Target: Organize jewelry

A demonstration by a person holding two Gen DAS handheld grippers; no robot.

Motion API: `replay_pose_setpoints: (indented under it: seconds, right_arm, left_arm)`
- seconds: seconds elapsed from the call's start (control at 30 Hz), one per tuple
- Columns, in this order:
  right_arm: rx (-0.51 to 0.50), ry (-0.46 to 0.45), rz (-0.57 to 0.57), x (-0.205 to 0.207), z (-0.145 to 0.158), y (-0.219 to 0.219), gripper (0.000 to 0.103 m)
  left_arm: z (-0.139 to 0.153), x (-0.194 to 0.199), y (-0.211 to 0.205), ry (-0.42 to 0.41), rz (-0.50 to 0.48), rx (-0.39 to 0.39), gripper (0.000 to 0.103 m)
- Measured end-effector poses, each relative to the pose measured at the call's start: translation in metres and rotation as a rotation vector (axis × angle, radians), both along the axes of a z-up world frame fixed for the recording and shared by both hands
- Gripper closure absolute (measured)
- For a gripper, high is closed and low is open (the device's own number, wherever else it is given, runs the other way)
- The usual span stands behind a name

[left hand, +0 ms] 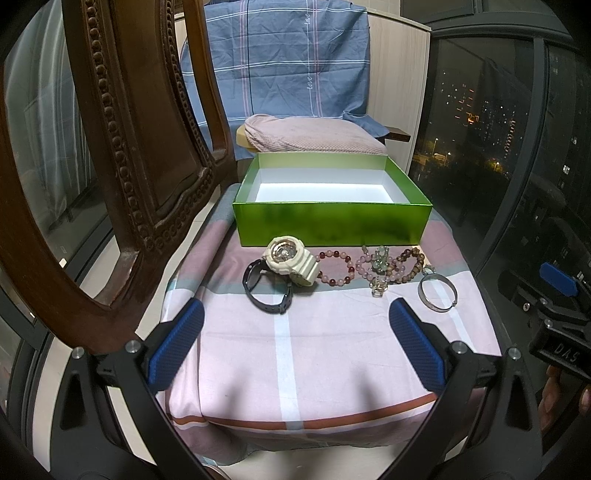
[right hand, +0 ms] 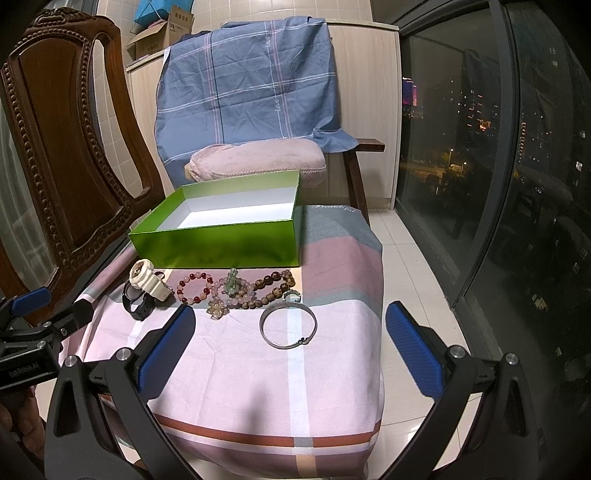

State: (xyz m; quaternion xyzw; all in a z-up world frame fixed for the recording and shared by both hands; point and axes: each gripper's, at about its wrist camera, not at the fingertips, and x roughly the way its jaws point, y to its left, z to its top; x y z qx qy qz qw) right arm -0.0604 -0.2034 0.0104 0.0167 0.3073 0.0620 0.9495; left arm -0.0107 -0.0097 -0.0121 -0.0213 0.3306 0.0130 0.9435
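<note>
Both claws [left hand: 295,347] [right hand: 290,350] spread, empty; only right view shows cardboard boxes [right hand: 162,31].

A carved wooden chair [right hand: 55,129] stands left — blue plaid sheet [right hand: 251,81] behind, dark window [right hand: 461,129] right.

Each gripper, left gripper [left hand: 295,345] and right gripper [right hand: 290,347], has black plastic arms, ribbed blue pads [left hand: 415,347] on its jaws, and silver screws [right hand: 454,351] behind the pads; white lettering marks the black bodies.
</note>
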Motion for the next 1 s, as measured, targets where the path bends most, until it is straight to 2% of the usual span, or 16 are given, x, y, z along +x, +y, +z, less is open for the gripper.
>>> replay_pose_setpoints:
  seconds: [0.27,0.4,0.5,0.57,0.63,0.77,0.83,1.0]
  right_arm:
    - [0.004,0.008,0.011,0.001,-0.001,0.001,0.003]
    - [0.060,0.019,0.093,0.006,-0.002,0.004,0.003]
    - [0.013,0.020,0.135,0.022,0.003,0.014,0.003]
    - [-0.005,0.021,0.163,0.034,0.006,0.020,0.006]
    - [-0.010,0.064,0.191,0.055,0.002,0.029,0.020]
    - [-0.041,0.165,0.248,0.092,-0.022,0.051,0.037]
    - [-0.065,0.203,0.269,0.104,-0.035,0.062,0.052]
    - [-0.069,0.251,0.284,0.128,-0.053,0.078,0.066]
  left_arm:
    - [-0.001,0.000,-0.001,0.002,-0.001,-0.001,0.004]
    - [0.000,0.001,-0.001,0.000,0.002,-0.008,0.004]
    - [0.005,0.002,0.005,-0.011,0.011,-0.020,0.004]
    - [0.008,0.004,0.011,-0.018,0.021,-0.033,0.004]
    - [0.010,0.005,0.016,-0.021,0.029,-0.045,0.004]
    - [0.011,0.005,0.026,-0.019,0.038,-0.053,0.004]
    - [0.010,0.005,0.029,-0.016,0.045,-0.056,0.004]
    - [0.009,0.004,0.038,-0.006,0.050,-0.063,0.004]
